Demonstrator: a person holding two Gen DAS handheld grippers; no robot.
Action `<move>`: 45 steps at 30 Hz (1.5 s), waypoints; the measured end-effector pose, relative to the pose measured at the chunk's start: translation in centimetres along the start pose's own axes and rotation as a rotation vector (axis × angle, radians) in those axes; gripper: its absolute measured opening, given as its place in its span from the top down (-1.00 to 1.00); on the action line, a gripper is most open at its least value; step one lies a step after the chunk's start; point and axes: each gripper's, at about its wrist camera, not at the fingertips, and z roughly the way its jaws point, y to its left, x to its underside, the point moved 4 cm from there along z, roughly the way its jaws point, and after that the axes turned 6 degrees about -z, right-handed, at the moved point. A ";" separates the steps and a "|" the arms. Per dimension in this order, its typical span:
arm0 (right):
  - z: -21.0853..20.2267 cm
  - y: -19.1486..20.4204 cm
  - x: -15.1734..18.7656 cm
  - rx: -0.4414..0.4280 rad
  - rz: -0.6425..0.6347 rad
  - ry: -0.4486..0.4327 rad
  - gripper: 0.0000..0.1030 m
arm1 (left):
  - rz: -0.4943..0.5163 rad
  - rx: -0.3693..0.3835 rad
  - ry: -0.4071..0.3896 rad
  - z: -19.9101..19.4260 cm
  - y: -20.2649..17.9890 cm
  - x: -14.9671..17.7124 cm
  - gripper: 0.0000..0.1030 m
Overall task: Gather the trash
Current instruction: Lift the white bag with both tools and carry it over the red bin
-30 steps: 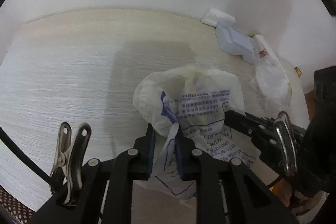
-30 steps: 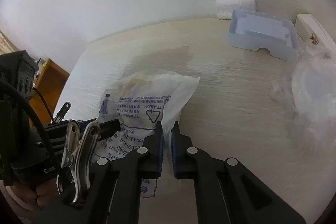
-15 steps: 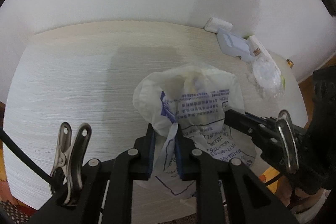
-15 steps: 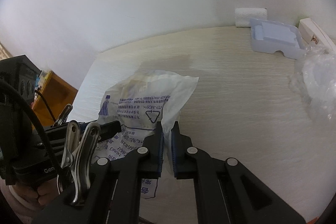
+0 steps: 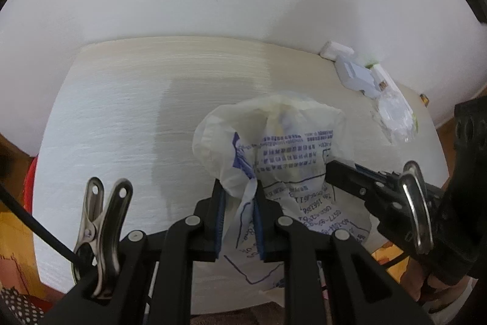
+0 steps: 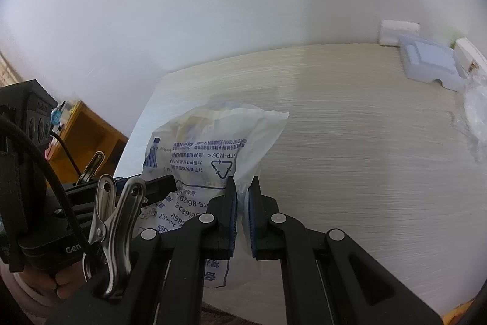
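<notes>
1. The left tongs (image 5: 239, 204) are nearly together, clamped on a bunched fold at the edge of the white printed plastic bag (image 5: 274, 142).
2. The right tongs (image 6: 242, 197) are almost fully together, clamped on the opposite edge of the same bag (image 6: 213, 142), so the bag hangs stretched between the two tongs, above the near edge of the worktop (image 5: 121, 111).
3. In the left view the right tongs (image 5: 330, 172) reach the bag from its right side; in the right view the left tongs (image 6: 169, 181) reach it from its left.
4. Compared with a second ago, both grips are unchanged, but the bag has been drawn back and slightly up: the worktop now looks smaller, its near edge and the floor beneath show, and the things at the far right corner of the worktop sit farther from the bag.
5. Count: one bag, two tongs, two metal clips (image 5: 103, 233) (image 6: 117, 227), one on each tool.
6. Beyond the bag, at the far right corner of the worktop: one white block (image 6: 398, 32), one pale blue tray (image 6: 429, 63), one long white box (image 5: 391, 84), one heap of clear crumpled wrap (image 5: 395, 118).
7. One hand (image 6: 51, 279) shows under the left tool.
</notes>
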 end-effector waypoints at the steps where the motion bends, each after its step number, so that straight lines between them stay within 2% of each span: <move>1: 0.3 0.1 -0.2 -0.006 -0.007 0.002 0.85 | -0.006 -0.004 -0.004 -0.2 0.2 0.1 0.67; 20: 2.2 5.4 -2.1 -0.141 -0.224 0.050 0.85 | -0.243 -0.118 -0.130 -5.5 5.9 2.1 0.68; 29: 3.6 8.6 -2.5 -0.211 -0.307 0.079 0.85 | -0.339 -0.167 -0.157 -7.3 9.6 3.2 0.68; 45: 7.3 17.1 -2.9 -0.278 -0.389 0.131 0.85 | -0.438 -0.223 -0.180 -10.4 19.5 3.4 0.68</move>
